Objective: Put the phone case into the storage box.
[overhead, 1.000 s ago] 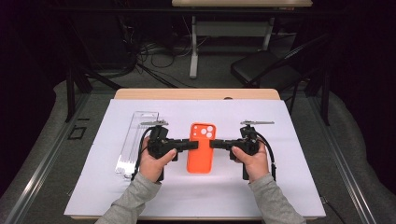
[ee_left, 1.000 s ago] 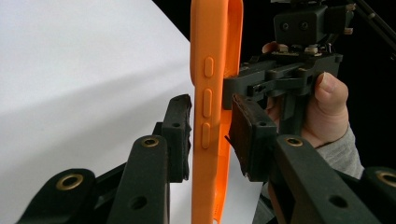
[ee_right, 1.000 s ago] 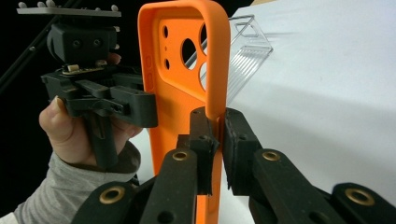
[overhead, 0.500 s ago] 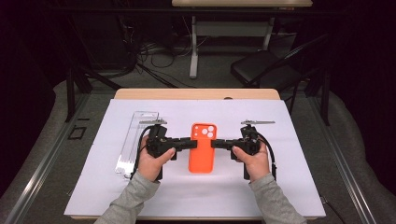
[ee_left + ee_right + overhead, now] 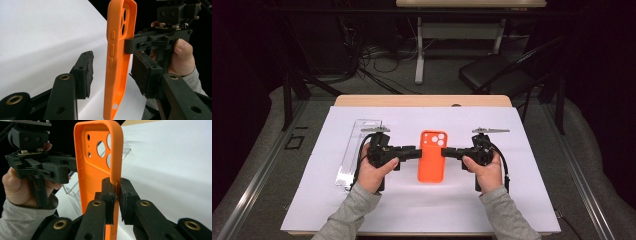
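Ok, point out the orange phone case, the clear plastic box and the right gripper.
orange phone case point(image 5: 431, 165), high view, middle of its back.
clear plastic box point(image 5: 354, 150), high view, its long lid.
right gripper point(image 5: 117, 195), right gripper view, between its fingertips.

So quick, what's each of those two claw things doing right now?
Left gripper: open, jaws on either side of the orange phone case without pinching it.
Right gripper: shut on the phone case's edge.

No readable text or labels anywhere
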A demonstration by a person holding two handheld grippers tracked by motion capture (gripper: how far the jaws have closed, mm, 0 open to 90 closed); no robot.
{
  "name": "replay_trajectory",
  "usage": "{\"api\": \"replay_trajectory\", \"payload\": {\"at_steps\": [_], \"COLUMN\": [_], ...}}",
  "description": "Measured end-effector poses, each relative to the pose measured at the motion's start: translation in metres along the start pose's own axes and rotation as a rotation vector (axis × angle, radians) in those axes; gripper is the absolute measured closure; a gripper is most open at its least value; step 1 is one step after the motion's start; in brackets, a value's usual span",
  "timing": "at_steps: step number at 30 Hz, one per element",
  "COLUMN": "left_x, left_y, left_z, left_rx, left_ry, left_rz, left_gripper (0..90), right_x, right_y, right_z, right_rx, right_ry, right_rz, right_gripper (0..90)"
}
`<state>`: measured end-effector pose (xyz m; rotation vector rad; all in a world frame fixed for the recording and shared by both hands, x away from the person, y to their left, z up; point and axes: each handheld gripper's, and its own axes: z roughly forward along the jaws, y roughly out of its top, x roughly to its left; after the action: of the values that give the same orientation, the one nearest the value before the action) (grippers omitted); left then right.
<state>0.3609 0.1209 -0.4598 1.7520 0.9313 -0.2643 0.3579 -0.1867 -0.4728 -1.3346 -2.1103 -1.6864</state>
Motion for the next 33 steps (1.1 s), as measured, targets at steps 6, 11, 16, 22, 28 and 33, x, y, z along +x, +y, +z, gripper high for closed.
{"api": "replay_trajectory", "payload": {"at_steps": [6, 11, 16, 22, 28, 33], "left_x": [0.0009, 0.0015, 0.0003, -0.0018, -0.0025, -0.003], "left_y": [-0.0001, -0.0003, -0.001, -0.0008, 0.0002, 0.0006], "left_z": [0.001, 0.0017, 0.0031, 0.0034, 0.002, 0.0005], "left_rx": [0.023, 0.03, 0.022, 0.002, 0.011, 0.001], "left_ry": [0.016, 0.042, 0.096, 0.158, 0.18, 0.203], "left_rz": [0.006, 0.026, 0.081, 0.161, 0.173, 0.196], "left_gripper": [53.4, 52.8, 49.6, 43.1, 41.8, 41.3], "right_x": [-0.0001, 0.0002, 0.0005, 0.001, 0.0021, 0.0026], "right_y": [0.0008, 0.0009, 0.0009, 0.0015, 0.0016, 0.0017], "right_z": [-0.0022, -0.0028, -0.0035, -0.005, -0.0057, -0.0063], "right_rx": [-0.006, -0.012, -0.015, -0.016, -0.018, -0.018], "right_ry": [-0.015, -0.022, -0.026, -0.037, -0.054, -0.06], "right_rz": [-0.012, -0.008, -0.011, -0.022, -0.035, -0.041], "right_gripper": [83.5, 83.6, 83.5, 83.5, 83.5, 83.5]}}
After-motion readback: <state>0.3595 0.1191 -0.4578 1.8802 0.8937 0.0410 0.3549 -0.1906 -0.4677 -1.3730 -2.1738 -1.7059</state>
